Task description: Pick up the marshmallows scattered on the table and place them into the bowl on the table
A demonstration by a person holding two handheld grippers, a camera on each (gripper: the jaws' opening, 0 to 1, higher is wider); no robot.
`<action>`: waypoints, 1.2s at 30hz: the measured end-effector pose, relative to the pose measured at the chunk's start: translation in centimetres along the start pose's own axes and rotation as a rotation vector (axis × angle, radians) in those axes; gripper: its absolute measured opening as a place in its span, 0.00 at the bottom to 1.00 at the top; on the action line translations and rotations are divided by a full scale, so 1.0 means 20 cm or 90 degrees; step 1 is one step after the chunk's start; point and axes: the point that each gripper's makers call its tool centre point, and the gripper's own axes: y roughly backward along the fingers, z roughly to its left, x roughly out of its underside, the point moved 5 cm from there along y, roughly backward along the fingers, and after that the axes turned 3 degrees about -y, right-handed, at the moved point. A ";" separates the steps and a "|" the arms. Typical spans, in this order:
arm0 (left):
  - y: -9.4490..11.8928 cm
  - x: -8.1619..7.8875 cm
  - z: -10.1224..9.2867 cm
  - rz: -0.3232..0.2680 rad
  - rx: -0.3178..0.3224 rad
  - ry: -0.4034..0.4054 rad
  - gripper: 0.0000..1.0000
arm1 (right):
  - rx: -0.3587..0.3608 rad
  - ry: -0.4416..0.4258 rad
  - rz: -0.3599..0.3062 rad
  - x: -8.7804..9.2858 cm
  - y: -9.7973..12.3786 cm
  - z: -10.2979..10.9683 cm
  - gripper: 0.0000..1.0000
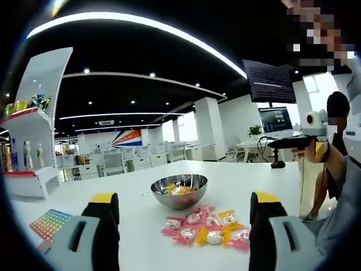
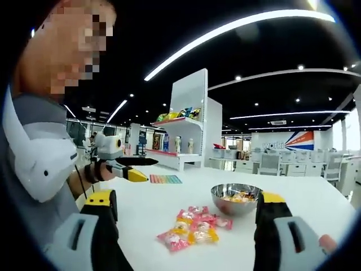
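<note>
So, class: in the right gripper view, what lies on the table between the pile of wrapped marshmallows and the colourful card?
Only bare white table lies between the marshmallows and the card.

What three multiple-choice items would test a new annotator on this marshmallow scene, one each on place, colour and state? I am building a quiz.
1. Where do the wrapped marshmallows lie?
A. on the table beside the steel bowl
B. on the shelf
C. on a chair

2. What colour are the jaw tips of the left gripper?
A. red
B. yellow
C. green

3. What is the state of the right gripper?
A. shut on a marshmallow
B. shut, empty
C. open

Answers: A, the pile sits on the white tabletop near the bowl; B, yellow pads cap both jaws; C, its jaws stand wide apart, holding nothing.
</note>
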 end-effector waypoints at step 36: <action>-0.84 0.72 0.17 0.274 0.075 -0.014 0.55 | 0.046 0.016 0.003 -0.01 0.09 -0.06 0.95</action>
